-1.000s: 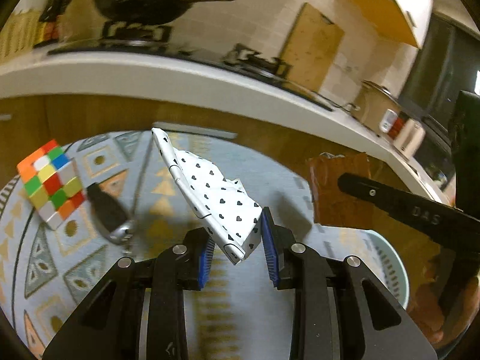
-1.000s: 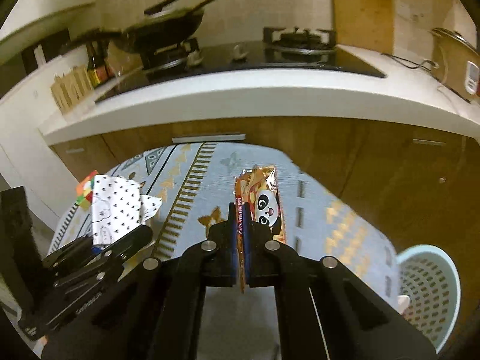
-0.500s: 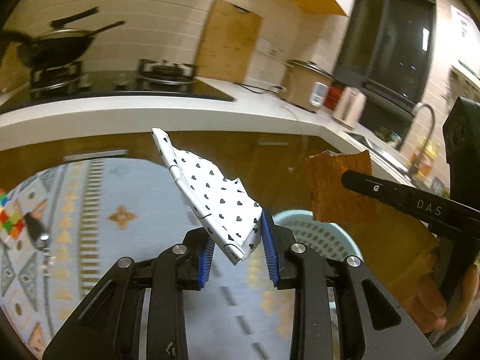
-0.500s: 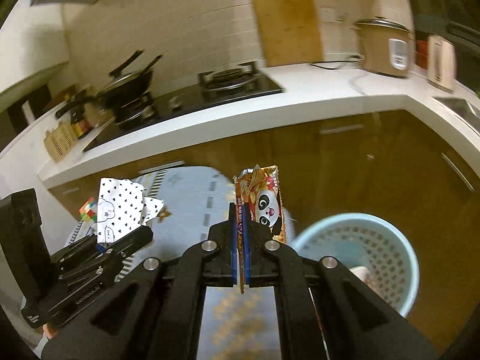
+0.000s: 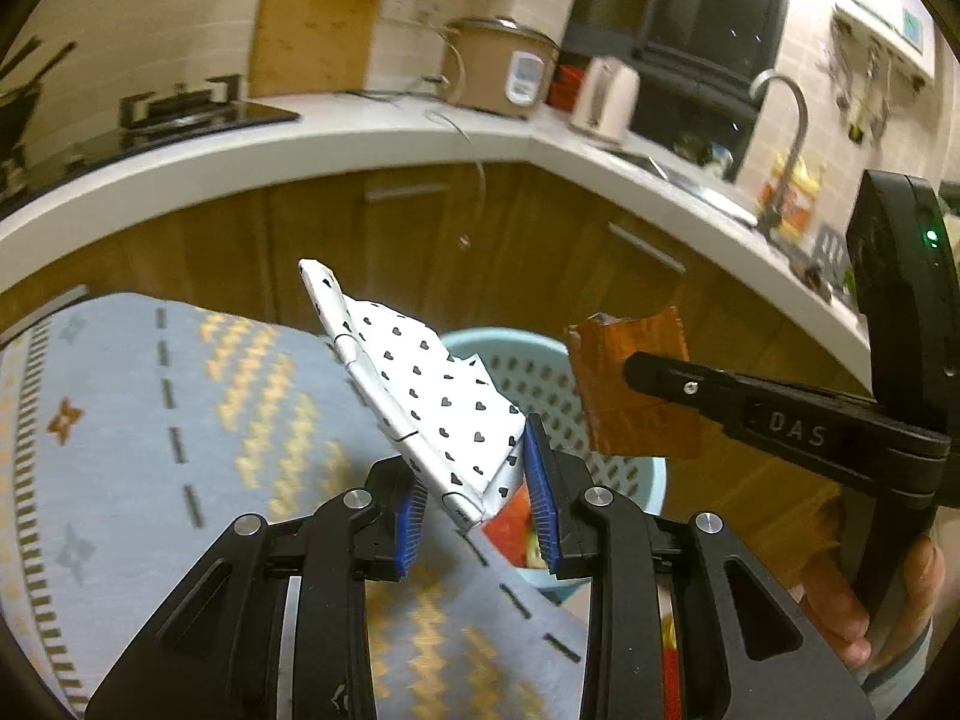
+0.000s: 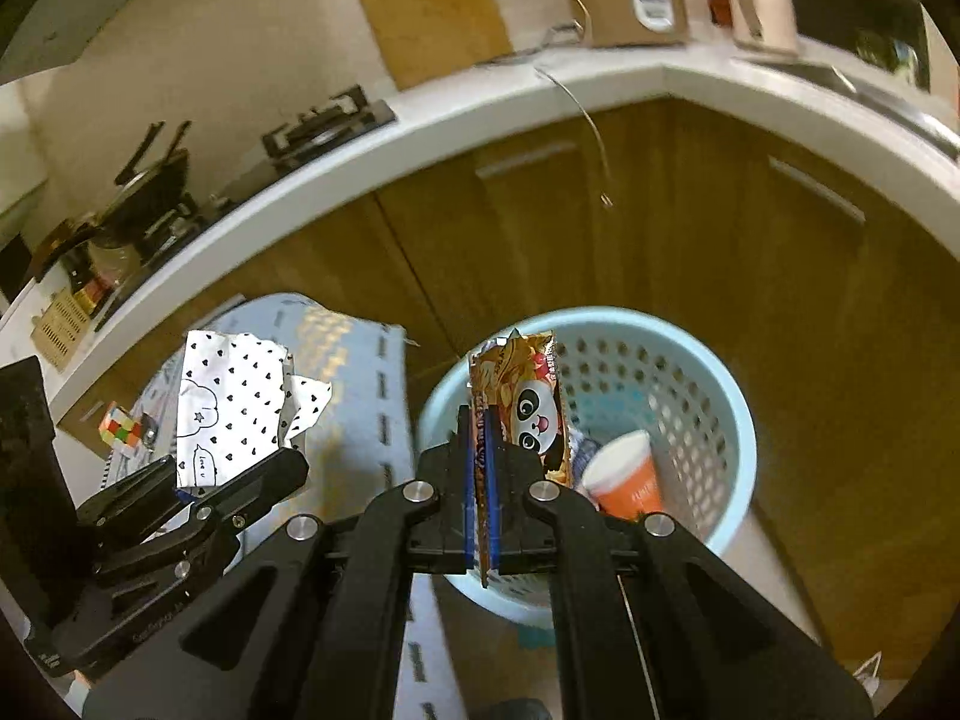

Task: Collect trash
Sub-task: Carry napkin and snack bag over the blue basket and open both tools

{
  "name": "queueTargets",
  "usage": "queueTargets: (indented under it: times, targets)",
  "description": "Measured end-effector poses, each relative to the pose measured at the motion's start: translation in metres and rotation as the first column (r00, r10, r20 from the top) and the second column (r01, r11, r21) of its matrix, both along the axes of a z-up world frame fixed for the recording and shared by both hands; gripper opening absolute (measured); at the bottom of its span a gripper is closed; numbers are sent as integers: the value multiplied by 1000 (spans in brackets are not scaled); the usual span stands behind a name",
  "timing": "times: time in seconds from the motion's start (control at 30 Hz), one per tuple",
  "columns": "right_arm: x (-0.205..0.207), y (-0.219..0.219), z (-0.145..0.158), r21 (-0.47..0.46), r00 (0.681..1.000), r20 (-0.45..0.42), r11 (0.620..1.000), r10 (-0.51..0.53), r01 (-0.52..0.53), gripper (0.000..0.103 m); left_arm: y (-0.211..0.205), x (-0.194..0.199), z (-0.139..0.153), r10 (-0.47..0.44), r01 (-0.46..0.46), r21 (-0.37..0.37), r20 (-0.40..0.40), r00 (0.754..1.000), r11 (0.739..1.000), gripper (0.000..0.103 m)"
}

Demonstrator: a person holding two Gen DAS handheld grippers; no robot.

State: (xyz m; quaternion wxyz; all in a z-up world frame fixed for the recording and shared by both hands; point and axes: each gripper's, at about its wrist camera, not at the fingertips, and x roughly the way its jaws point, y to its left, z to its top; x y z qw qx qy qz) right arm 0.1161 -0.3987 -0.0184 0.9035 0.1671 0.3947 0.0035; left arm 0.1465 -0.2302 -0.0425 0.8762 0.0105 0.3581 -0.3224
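Snack wrapper (image 6: 531, 405) clamped in the right tongs (image 6: 479, 516) above the blue basket (image 6: 729, 402); heart-print paper (image 5: 432, 402) gripped by the left tongs (image 5: 477, 501) near its rim; a cup (image 6: 624, 477) already inside; both releases remained.

My left gripper (image 5: 480, 492) tilts downward with its blue pads pressed on the folded heart-print paper (image 5: 432, 402). My right gripper (image 6: 480, 480) also angles down, jaws closed tight on the panda snack wrapper (image 6: 528, 402). My right hand (image 5: 870, 606) wraps its handle.
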Motion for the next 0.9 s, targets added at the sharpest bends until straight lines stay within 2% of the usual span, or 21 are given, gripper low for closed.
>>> queueTargets:
  times: [0.13,0.2,0.27,0.33,0.4,0.63,0.9]
  targets:
    - [-2,-10,-16,25,999,-36,999,-24,25,1,-14,-1,-12,-34,35,28,-19,999,999,31]
    - [-2,-15,-22,36,998,-50,998,-40,42,2,-19,-1,-16,-44,45,41,-29,999,998,38]
    - [1,-19,-28,51,996,-73,997,-45,49,3,-21,-4,-19,-31,32,63,-17,999,997,65]
    - [4,-21,-33,69,995,-87,996,-51,57,8,-19,-7,-19,-17,17,73,5,1000,997,73]
    - [6,-24,-37,100,994,-91,993,-52,61,16,-14,-6,-19,-17,18,71,-4,1000,997,74]
    - [0,-23,-35,83,993,-83,992,-88,95,44,6,-1,-17,1,0,40,-29,1000,999,76]
    - [-6,-4,-20,41,996,-58,997,-67,69,47,34,-2,-14,46,-47,-19,-43,998,999,76]
